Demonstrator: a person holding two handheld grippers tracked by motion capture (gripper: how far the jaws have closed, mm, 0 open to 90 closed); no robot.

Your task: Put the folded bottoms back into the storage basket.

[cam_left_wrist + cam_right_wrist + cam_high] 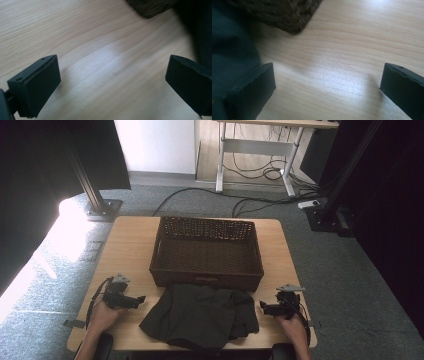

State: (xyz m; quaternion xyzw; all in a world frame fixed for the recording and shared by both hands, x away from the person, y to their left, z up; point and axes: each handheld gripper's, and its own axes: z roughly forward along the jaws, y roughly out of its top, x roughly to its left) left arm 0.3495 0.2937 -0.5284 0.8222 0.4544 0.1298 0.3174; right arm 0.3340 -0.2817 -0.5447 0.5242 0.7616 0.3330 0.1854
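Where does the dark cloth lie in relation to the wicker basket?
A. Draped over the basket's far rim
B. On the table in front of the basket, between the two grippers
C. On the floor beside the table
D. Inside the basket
B: in the high view the dark cloth lies crumpled on the table just in front of the wicker basket, with the left gripper and right gripper at either side of it.

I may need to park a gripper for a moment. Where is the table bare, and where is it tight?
Bare wood lies left of the wicker basket, above the left gripper, and right of it, above the right gripper. The front middle is crowded: the dark cloth reaches the basket's front wall. The basket's floor looks empty.
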